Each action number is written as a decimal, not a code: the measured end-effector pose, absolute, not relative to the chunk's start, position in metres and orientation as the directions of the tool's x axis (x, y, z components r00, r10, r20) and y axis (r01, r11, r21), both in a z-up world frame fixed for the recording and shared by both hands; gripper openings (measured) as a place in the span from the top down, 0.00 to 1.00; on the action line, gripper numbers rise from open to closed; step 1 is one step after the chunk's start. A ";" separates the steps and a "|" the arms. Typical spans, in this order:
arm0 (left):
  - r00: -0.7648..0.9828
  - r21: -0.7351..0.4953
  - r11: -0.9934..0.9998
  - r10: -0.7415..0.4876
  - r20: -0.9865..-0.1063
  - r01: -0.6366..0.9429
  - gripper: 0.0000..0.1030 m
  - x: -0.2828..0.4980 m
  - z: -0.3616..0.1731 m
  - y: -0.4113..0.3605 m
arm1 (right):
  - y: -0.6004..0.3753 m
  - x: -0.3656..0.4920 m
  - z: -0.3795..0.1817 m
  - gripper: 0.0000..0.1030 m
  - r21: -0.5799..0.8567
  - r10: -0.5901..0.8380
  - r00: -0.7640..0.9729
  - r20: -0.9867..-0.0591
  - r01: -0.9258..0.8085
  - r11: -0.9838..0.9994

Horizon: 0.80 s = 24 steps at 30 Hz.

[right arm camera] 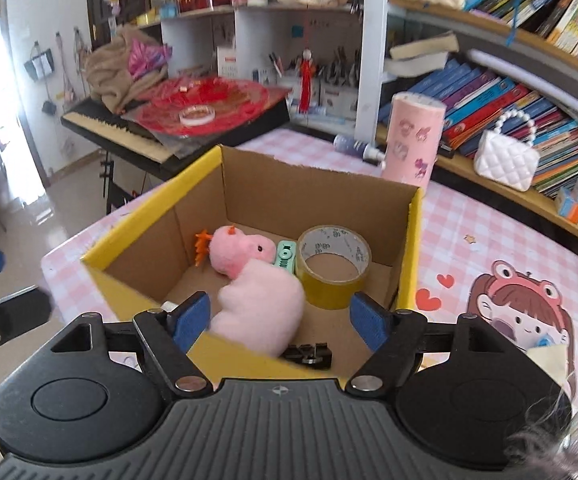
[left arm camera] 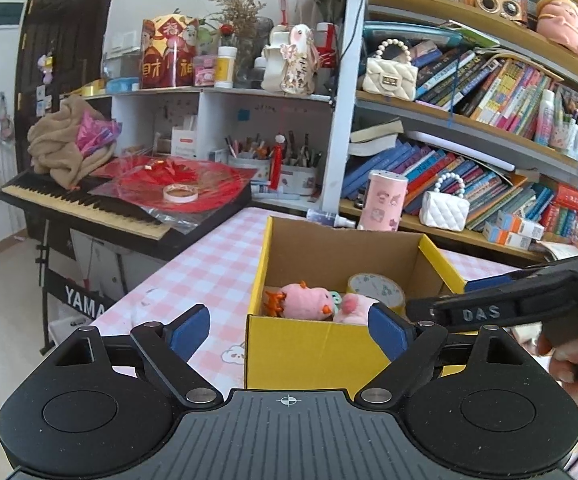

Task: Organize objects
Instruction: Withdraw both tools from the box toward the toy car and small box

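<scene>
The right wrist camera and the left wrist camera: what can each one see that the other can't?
Only the right wrist view shows the black clip in the box and the cartoon girl on the tablecloth. Only the left wrist view shows the person's hand holding the right gripper. Both show the yellow box, the pink plush, the tape roll, the pink canister and the keyboard.
</scene>
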State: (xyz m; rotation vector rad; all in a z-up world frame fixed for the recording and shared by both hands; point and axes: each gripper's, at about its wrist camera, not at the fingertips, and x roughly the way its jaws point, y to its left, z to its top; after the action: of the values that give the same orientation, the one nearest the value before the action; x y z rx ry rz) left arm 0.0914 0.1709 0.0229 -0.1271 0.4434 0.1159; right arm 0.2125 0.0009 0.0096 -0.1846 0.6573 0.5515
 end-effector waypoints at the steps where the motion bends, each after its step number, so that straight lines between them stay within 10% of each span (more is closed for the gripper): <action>1: 0.898 -0.096 0.987 0.076 -0.433 -0.130 0.14 0.089 0.024 0.170 | -0.001 0.204 0.011 0.27 0.005 0.423 0.664 -0.616 -0.534 0.845; 24: 0.853 -0.025 1.000 -0.019 -0.522 0.007 0.05 0.020 0.009 0.145 | -0.035 0.052 -0.013 0.26 -0.035 0.203 0.792 -0.576 -0.272 0.962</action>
State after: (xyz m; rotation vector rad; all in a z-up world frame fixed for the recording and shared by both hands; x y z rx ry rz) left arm 0.0202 0.1453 0.0091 -0.0228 0.5492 -0.0134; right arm 0.0519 -0.0346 -0.0126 -0.1183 0.6056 0.2562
